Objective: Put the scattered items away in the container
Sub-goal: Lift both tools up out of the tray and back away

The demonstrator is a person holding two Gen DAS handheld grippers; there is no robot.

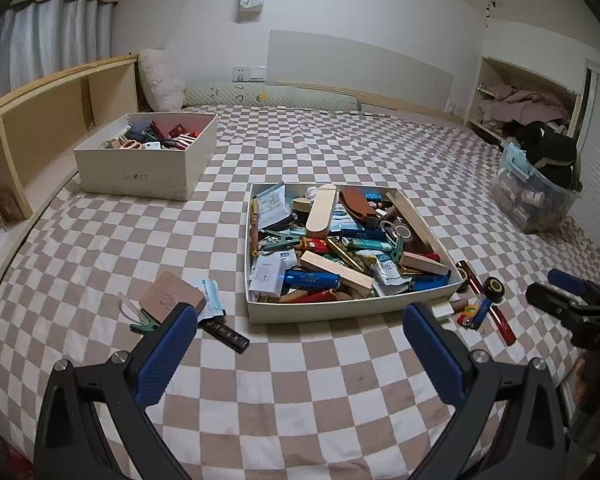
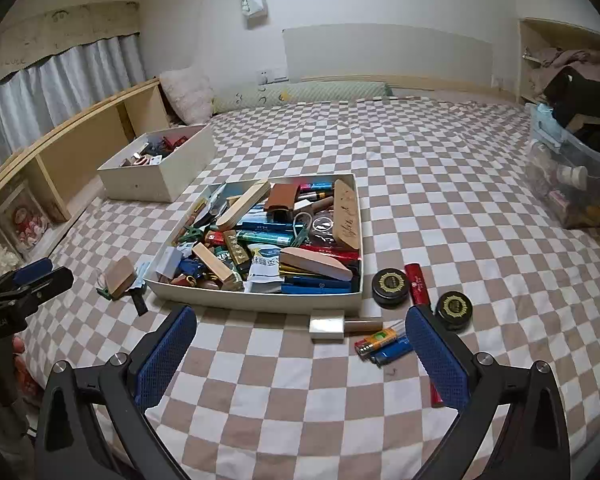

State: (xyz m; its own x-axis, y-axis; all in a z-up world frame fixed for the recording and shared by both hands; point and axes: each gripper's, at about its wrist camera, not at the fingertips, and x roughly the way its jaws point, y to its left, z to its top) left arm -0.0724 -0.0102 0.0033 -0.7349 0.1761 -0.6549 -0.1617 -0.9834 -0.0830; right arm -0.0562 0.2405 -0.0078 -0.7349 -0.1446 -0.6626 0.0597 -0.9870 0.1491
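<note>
Bed (image 2: 440,208) carries the heaped shallow box (image 2: 260,300) at frame centre. Both tongs, left (image 1: 300,316) and right (image 2: 300,320), hang spread and empty. Lower right, round tins (image 2: 390,282) and lighters (image 2: 384,344) risk rolling on soft bedding or sliding off the overfull pile.

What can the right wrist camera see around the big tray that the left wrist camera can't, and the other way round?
Only the right wrist view shows both round black tins with gold emblems and clearly, beside the red tube.

Only the left wrist view shows the black ruler-like strip fully, and the green clip by the brown square pad.

Both show the crowded shallow white tray, the orange and blue lighters, and each open tool, left and right.
</note>
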